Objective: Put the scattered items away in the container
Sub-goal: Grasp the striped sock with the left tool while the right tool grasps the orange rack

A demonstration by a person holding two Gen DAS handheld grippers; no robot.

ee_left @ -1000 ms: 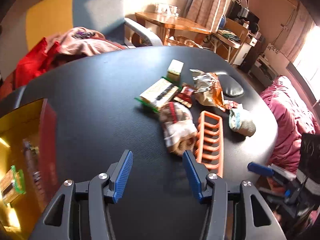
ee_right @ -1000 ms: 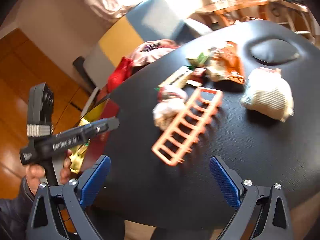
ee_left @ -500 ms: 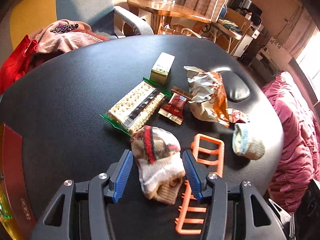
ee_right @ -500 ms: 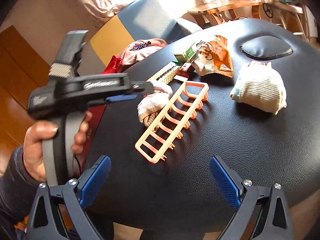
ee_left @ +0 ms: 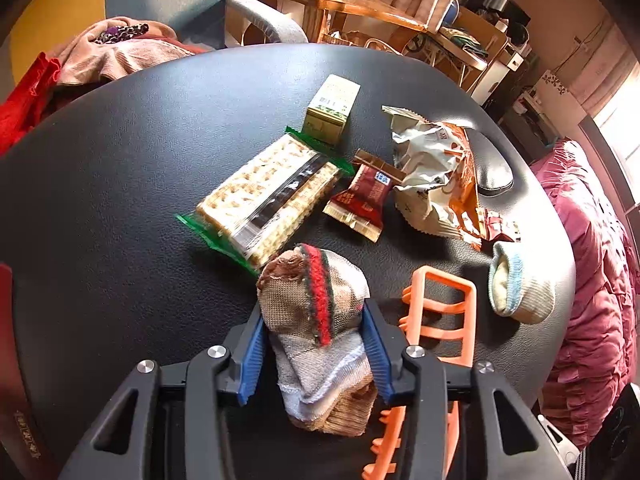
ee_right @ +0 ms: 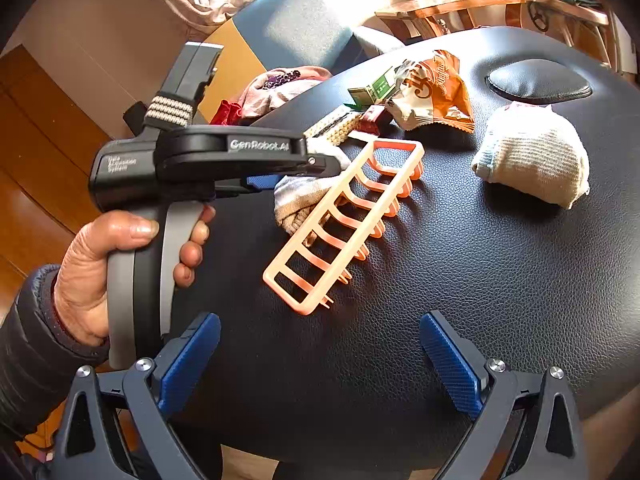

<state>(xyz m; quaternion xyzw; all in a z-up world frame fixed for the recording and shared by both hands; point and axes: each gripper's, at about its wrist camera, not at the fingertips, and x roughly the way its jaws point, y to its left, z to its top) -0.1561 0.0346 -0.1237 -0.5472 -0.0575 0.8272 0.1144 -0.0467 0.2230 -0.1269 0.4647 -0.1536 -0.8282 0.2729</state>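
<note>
Desk point(ee_left: 100, 184): black, round-edged, pebbled leather-look top; wide bare stretch on its left half, items crowded toward the right edge.
Left gripper point(ee_left: 314, 344): blue ribbed fingers point(ee_left: 251, 354) pressed against both sides of a rolled sock, gripping it.
Striped sock point(ee_left: 316, 320): brown knit with a red and green band, grey-white cuff hanging toward the near edge.
Orange rack point(ee_right: 344, 220): flat plastic ladder-shaped frame with short prongs, just right of the held sock, touching it in the right wrist view.
Right gripper point(ee_right: 320, 360): fingers spread wide, nothing between them, over bare desk near the near edge.
Pale sock point(ee_right: 532, 160): cream ribbed bundle with a light blue cuff, alone near the right edge.
Cracker pack point(ee_left: 268, 196): clear wrap with green ends, mid-desk, its near end beside the striped sock.
Small box point(ee_left: 332, 108): green and cream carton, toward the far edge.
Red sachet point(ee_left: 362, 200): between crackers and crumpled orange-white snack bag point(ee_left: 432, 176).
Red container point(ee_left: 10, 360): only a glossy wall shows, at the left edge; contents unseen.
</note>
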